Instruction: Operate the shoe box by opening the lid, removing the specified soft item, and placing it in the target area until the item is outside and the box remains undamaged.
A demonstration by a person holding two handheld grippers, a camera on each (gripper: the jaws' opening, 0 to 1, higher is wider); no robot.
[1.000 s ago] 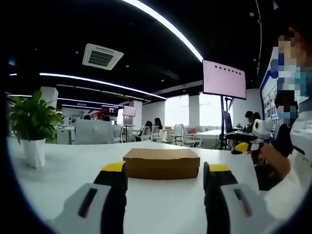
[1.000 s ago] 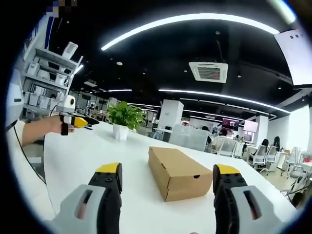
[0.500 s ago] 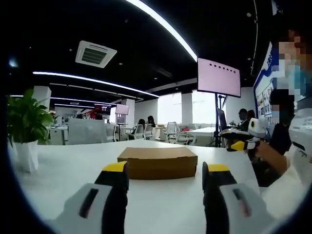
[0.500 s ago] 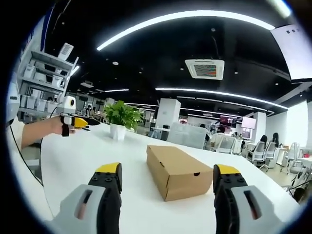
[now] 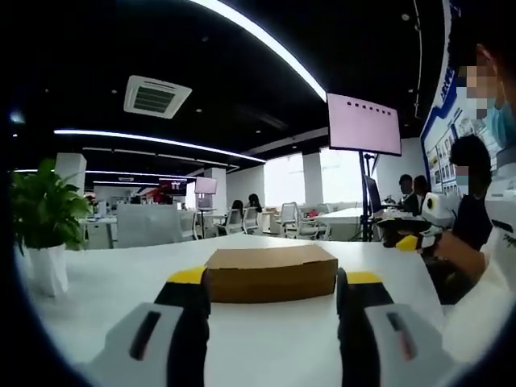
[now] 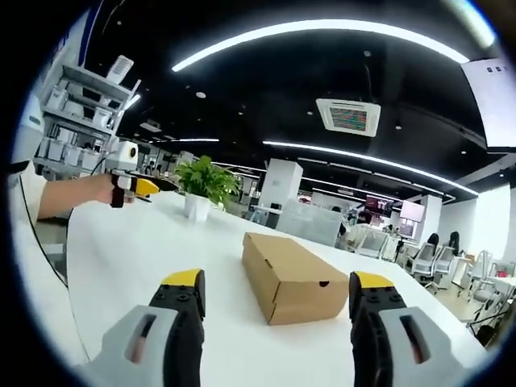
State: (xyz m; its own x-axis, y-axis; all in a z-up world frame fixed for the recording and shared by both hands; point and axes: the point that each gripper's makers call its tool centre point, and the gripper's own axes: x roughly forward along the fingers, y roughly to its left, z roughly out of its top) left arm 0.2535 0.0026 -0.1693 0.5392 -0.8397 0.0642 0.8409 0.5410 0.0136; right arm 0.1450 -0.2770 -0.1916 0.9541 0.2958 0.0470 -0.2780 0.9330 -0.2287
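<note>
- Plant (image 5: 48,218) in its white pot stands at the far left of the white table (image 5: 105,282) in the left gripper view, well apart from the shoe box (image 5: 270,272).
- Against the pictures of a second ago, we see the box a little larger between our jaws, so both hands have come somewhat nearer; the box itself did not move.
- The left gripper (image 5: 272,302) has its jaws apart and holds nothing.
- In the right gripper view, the box (image 6: 294,276) shows its short end with the finger notch; the lid is still closed.
- The right gripper (image 6: 274,302) is also spread wide and empty.
- We judge the task barely begun: approach only, no contact yet.
</note>
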